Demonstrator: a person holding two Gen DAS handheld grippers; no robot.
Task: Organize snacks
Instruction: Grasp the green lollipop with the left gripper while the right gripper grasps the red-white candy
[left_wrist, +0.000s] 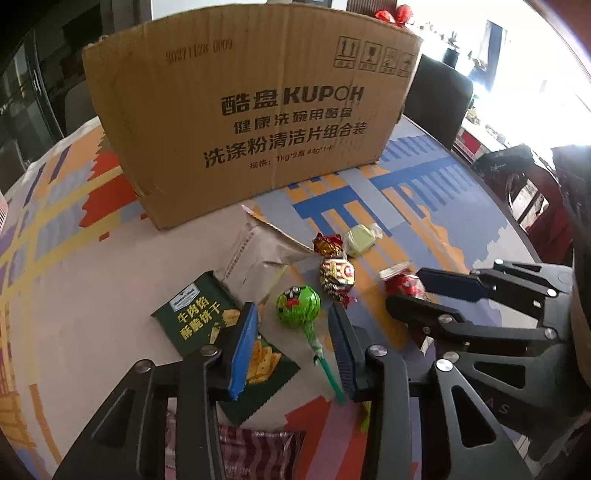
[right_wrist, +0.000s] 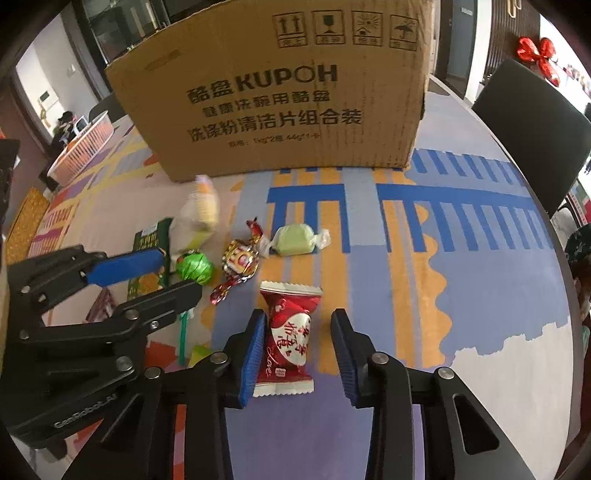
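Observation:
A green lollipop (left_wrist: 298, 306) lies on the patterned tablecloth, its stick running back between the fingers of my left gripper (left_wrist: 291, 307). Both blue pads stand clear of it, so that gripper is open. In the right wrist view a red candy packet (right_wrist: 290, 336) lies between the fingers of my right gripper (right_wrist: 299, 314). The left pad is at the packet's edge and the right pad is apart from it, so this gripper is open too. Each gripper also shows in the other's view, the right gripper (left_wrist: 417, 291) over the red packet (left_wrist: 400, 282) and the left gripper (right_wrist: 181, 271) at the lollipop (right_wrist: 194, 267).
A big cardboard box (left_wrist: 251, 110) stands behind the snacks. Around the lollipop lie a dark green cracker packet (left_wrist: 199, 317), a pale foil bag (left_wrist: 258, 258), a gold-red candy (left_wrist: 336, 275) and a pale green candy (left_wrist: 360, 240). A dark chair (right_wrist: 535, 129) stands at the table's right edge.

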